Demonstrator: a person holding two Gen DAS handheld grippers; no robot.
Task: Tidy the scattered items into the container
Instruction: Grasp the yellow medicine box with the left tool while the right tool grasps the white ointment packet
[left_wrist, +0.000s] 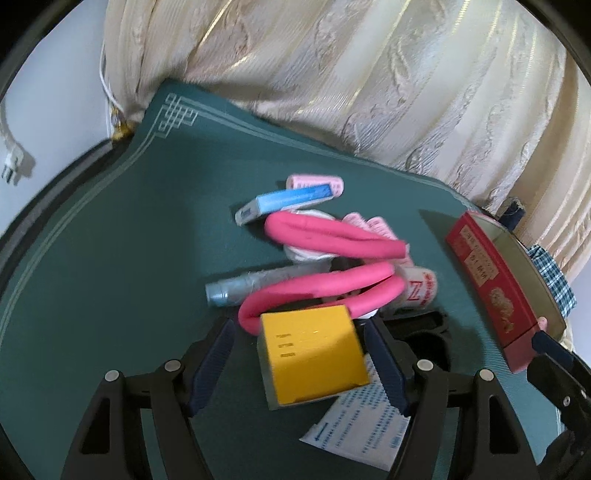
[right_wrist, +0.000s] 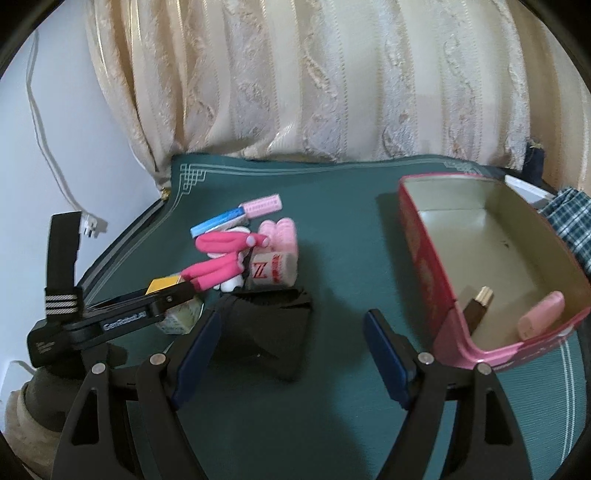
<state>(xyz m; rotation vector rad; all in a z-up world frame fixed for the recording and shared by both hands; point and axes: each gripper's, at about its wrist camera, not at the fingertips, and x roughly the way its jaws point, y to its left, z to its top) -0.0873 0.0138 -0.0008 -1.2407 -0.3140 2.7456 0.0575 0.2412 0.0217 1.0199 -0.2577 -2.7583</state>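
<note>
- Nearest, the left gripper (left_wrist: 301, 363) has its jaws spread wide on either side of a yellow box (left_wrist: 314, 356), with a gap on the left side, so nothing is clamped yet; a printed leaflet (left_wrist: 364, 424) lies flat under it.
- The right gripper (right_wrist: 291, 354) is open too, holding nothing, over a floppy black pouch (right_wrist: 269, 325).
- I'd guess the smooth cardboard box could skid or tip if the jaws close off-centre, and the bent pink foam roller (left_wrist: 325, 291) just beyond might snag and drag.
- Farther on, the pile: a ribbed blue tube (left_wrist: 243, 291), a white bottle (right_wrist: 275, 273), a blue-and-white stick (left_wrist: 284, 201), fuzzy pink curlers (right_wrist: 277, 230).
- To the right, the red tin container (right_wrist: 421, 251) stands open, already holding a pink case (right_wrist: 541, 314) and a gold-capped dark tube (right_wrist: 478, 308).
</note>
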